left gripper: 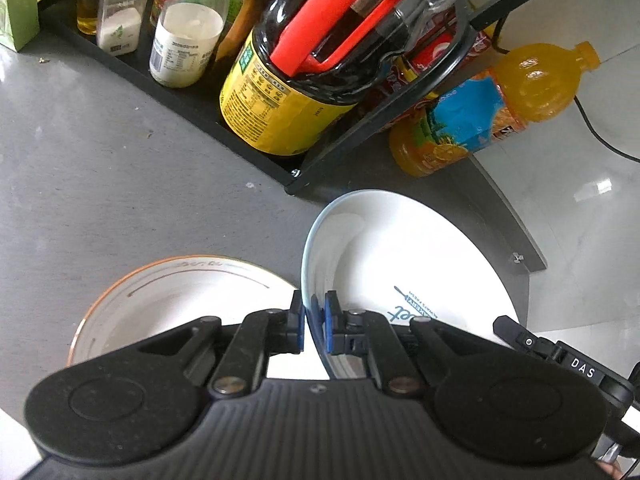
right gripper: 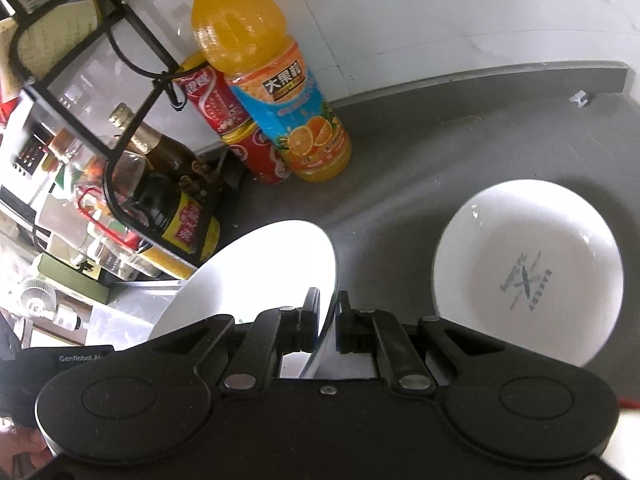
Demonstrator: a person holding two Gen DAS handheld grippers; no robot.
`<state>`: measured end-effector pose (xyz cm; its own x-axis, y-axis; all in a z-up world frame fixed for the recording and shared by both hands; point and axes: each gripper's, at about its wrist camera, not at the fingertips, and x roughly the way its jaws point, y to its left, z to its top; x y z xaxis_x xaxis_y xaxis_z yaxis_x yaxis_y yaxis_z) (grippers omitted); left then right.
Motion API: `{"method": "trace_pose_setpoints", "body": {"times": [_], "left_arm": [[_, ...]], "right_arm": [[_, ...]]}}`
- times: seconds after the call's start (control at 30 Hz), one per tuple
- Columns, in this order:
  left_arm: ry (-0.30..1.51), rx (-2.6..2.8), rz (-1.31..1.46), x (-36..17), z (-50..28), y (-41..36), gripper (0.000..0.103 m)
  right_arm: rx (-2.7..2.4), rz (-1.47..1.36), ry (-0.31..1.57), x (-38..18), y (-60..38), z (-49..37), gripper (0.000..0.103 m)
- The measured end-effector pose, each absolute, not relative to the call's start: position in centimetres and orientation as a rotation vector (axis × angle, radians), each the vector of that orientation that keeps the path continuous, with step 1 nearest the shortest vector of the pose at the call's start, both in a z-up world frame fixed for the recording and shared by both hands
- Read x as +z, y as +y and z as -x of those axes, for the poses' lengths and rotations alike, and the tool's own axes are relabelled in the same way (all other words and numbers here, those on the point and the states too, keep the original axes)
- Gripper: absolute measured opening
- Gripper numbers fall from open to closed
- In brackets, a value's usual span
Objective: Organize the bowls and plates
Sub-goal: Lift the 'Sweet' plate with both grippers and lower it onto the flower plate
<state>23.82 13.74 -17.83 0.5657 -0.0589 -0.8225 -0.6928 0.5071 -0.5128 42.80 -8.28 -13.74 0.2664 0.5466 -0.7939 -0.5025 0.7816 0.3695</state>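
Observation:
A white plate with a pale blue rim and blue print (left gripper: 420, 264) tilts above the grey counter (left gripper: 100, 180). My left gripper (left gripper: 314, 320) is shut on its left rim. To the left, lower, lies a white dish with an orange rim (left gripper: 180, 300). In the right wrist view my right gripper (right gripper: 329, 320) is shut on the right rim of a tilted white plate (right gripper: 260, 272); glare hides any print, so I cannot tell whether it is the same plate. A white bowl with grey print (right gripper: 528, 280) sits on the counter to the right of that gripper.
A black wire rack (left gripper: 192, 104) holds a dark sauce bottle with a red handle (left gripper: 296, 92) and several jars. An orange juice bottle (right gripper: 280, 92) and red cans (right gripper: 240, 128) stand beside it. The counter's edge (right gripper: 520, 76) runs along the white wall.

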Motion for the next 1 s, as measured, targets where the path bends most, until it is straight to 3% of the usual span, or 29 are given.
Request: {"method": "trace_pose_setpoints", "body": {"times": [1.0], "left_arm": [[0.978, 0.408, 0.909, -18.8, -16.3, 15.0, 0.007]], "right_arm": [[0.656, -0.119, 1.111, -15.6, -8.2, -32.7, 0.008]]}}
